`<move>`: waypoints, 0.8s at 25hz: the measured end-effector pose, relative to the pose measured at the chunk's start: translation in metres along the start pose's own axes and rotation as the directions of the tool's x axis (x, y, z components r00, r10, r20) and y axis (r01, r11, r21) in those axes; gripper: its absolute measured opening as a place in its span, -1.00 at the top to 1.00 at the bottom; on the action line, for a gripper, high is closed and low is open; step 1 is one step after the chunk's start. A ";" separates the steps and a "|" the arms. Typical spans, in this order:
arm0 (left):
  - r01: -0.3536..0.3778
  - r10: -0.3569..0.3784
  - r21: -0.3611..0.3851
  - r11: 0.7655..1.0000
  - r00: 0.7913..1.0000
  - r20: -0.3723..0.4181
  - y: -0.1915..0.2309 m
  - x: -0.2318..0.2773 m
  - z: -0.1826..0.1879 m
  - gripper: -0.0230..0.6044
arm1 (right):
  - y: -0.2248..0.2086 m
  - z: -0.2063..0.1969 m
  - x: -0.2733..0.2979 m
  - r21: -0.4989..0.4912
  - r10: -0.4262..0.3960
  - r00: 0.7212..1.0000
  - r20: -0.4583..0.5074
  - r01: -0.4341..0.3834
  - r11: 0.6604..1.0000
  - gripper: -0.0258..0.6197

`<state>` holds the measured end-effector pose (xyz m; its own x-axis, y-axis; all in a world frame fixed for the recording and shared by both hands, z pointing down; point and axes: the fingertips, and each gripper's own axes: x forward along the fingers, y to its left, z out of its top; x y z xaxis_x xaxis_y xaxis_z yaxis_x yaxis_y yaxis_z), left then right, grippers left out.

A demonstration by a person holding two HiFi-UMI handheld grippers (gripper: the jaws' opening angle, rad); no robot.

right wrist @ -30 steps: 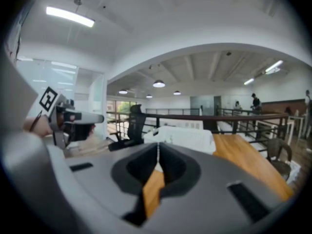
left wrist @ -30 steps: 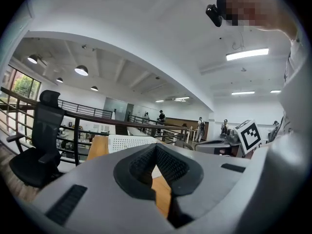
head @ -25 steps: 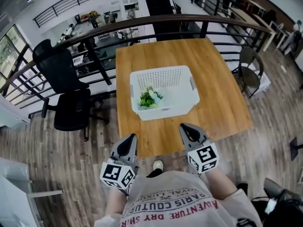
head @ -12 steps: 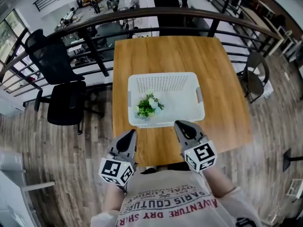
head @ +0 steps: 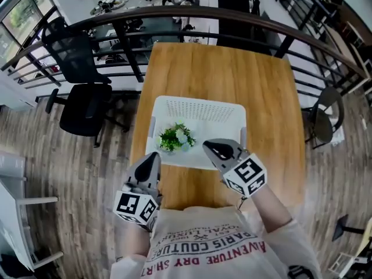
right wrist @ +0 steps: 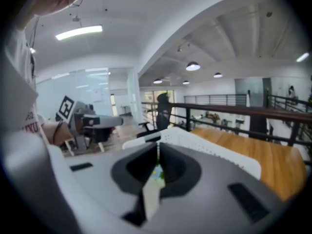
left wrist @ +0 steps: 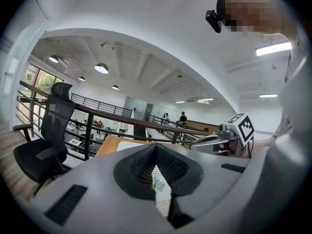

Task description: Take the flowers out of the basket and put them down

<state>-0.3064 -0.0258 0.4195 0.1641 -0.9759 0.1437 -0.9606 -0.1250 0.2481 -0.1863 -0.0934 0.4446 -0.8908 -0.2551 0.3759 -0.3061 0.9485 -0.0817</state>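
Note:
A small bunch of green and white flowers (head: 176, 137) lies in the near left part of a white perforated basket (head: 200, 108) on a wooden table (head: 232, 74). My left gripper (head: 154, 158) is shut and empty, just short of the basket's near left corner. My right gripper (head: 210, 147) is shut and empty, its tips over the basket's near rim, to the right of the flowers. In the left gripper view the flowers (left wrist: 157, 183) show through the slit below the closed tips (left wrist: 155, 147). The right gripper view shows the basket wall (right wrist: 209, 147) beyond its closed tips (right wrist: 158, 145).
A curved dark railing (head: 174, 16) runs behind the table's far edge. A black office chair (head: 87, 106) stands to the left of the table, another chair (head: 322, 118) to the right. Bare wood lies beyond and to the right of the basket.
The person has stepped closer to the table. Both grippers have moved forward toward the basket; the right one now reaches over its near rim. Both stay shut.

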 end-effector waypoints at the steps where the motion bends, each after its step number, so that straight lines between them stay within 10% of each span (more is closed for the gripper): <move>1: -0.008 0.008 -0.015 1.000 1.000 -0.002 0.002 0.003 -0.003 0.89 | -0.001 -0.003 0.007 -0.019 0.037 0.999 -0.022 -0.038 0.999 0.82; 4: -0.022 0.021 -0.063 0.998 1.000 -0.015 0.006 0.010 -0.014 0.89 | -0.004 -0.013 0.026 -0.063 0.143 0.986 -0.081 -0.148 0.987 0.80; 7: -0.058 0.056 -0.065 0.996 0.998 -0.028 0.015 0.011 -0.020 0.89 | -0.006 -0.027 0.048 -0.101 0.238 0.960 -0.150 -0.255 0.962 0.02; 11: -0.090 0.087 -0.076 0.993 0.996 -0.036 0.031 0.008 -0.022 0.89 | -0.009 -0.045 0.082 -0.093 0.300 0.935 -0.191 -0.322 0.942 -0.52; 20: -0.143 0.138 -0.101 0.984 0.989 -0.062 0.072 0.005 -0.030 0.89 | -0.010 -0.113 0.138 -0.056 0.360 0.831 -0.423 -0.421 0.906 -0.71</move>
<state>-0.3679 -0.0341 0.4667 0.0439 -0.9708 0.2357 -0.9465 0.0351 0.3208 -0.2683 -0.1166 0.6013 -0.7086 0.2090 0.6739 0.1161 0.9766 -0.1808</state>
